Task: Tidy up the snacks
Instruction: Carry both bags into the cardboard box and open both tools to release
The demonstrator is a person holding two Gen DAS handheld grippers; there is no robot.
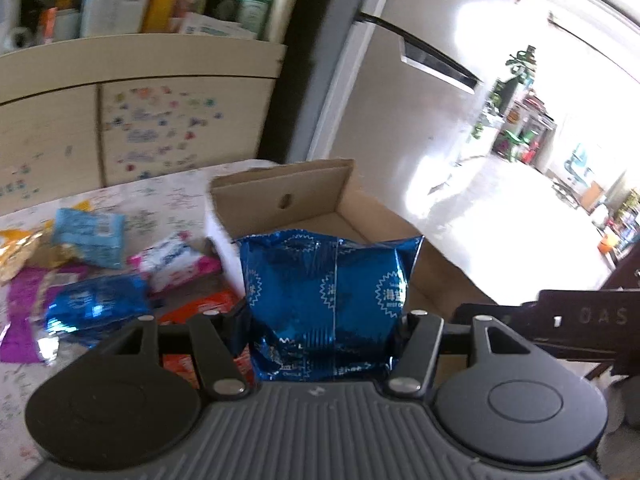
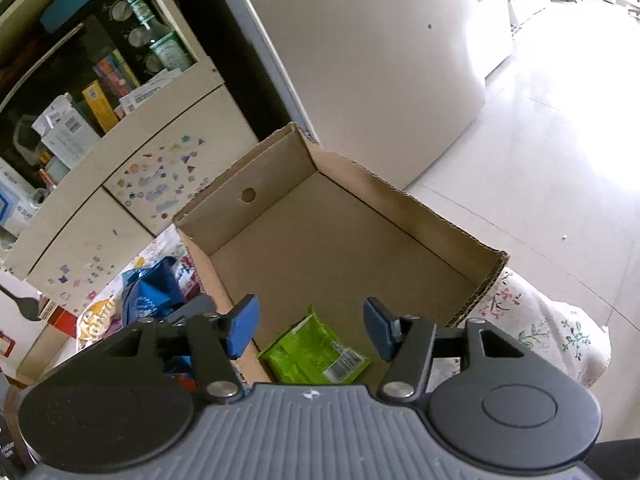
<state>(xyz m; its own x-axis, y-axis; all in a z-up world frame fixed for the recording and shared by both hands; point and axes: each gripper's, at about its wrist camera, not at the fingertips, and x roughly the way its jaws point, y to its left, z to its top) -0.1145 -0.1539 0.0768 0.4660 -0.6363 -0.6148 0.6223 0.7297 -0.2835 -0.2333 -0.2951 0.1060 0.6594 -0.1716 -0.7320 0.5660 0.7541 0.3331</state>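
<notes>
Handling: glossy blue foil snack bag (image 1: 328, 304) is light, soft, slippery and crushable; left gripper (image 1: 324, 320) clamps its lower body, holding it just before the open brown cardboard box (image 2: 400, 216). Right gripper (image 2: 308, 328) stands open, empty, above a green packet (image 2: 312, 356) lying in that box

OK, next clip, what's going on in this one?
A person with a handheld gripper in each hand is sorting snack packets from a table into a cardboard box. The left gripper holds a blue foil packet just in front of the box. The right gripper hangs open over the box, nothing between its fingers, above a green packet lying on the box floor. More snack packets are on the flowered tablecloth beside the box.
</notes>
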